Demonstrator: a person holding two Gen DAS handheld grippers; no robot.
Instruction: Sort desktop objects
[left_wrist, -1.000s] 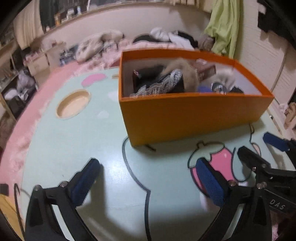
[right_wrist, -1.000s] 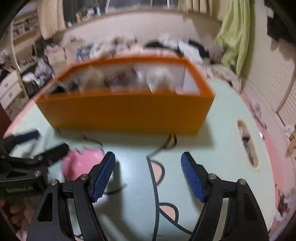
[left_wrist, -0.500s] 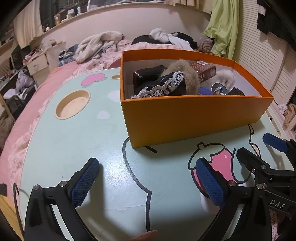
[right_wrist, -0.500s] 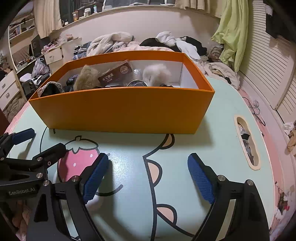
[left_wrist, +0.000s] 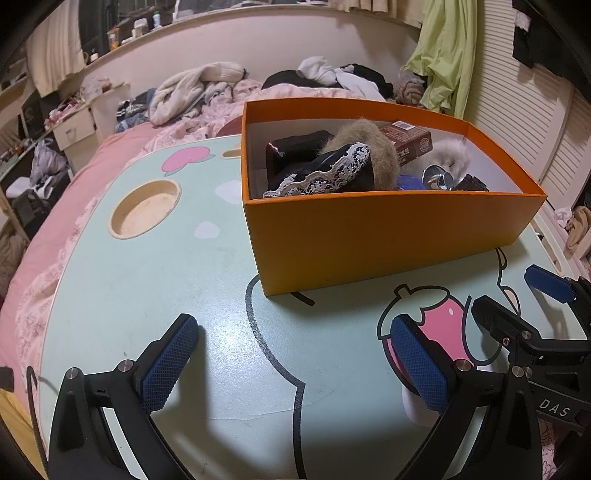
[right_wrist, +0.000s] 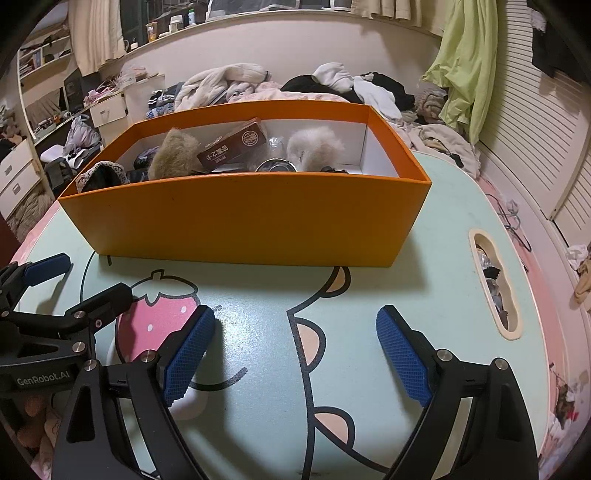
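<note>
The pale mint-green surface (right_wrist: 258, 332), printed with a black-outlined cartoon figure and a pink strawberry (right_wrist: 155, 325), carries everything here; it has a round recessed cup holder (left_wrist: 144, 213) on one side and a long oval slot (right_wrist: 495, 284) on the other. Behind it lies a bed (left_wrist: 122, 147) with pink bedding and heaped clothes.

The rectangular orange cardboard box (right_wrist: 243, 218) with white inner walls stands on the surface, well beyond both tools. Inside it, packed together, are a tan furry pom-pom (right_wrist: 175, 155), a paler grey-white furry pom-pom (right_wrist: 314, 147), a black cloth item edged with white lace (left_wrist: 325, 177), a dark red-brown printed carton (right_wrist: 232, 146) leaning against the tan pom-pom, and a small shiny round metal piece (right_wrist: 275, 166).

The left tool (left_wrist: 291, 365), black with blue textured pads, hovers over bare surface with its jaws spread wide and nothing between them. The right tool (right_wrist: 291, 354) is likewise empty; its jaws have just been opening and now stand wide apart above the cartoon outline. The two tools sit side by side, the strawberry print between them.
</note>
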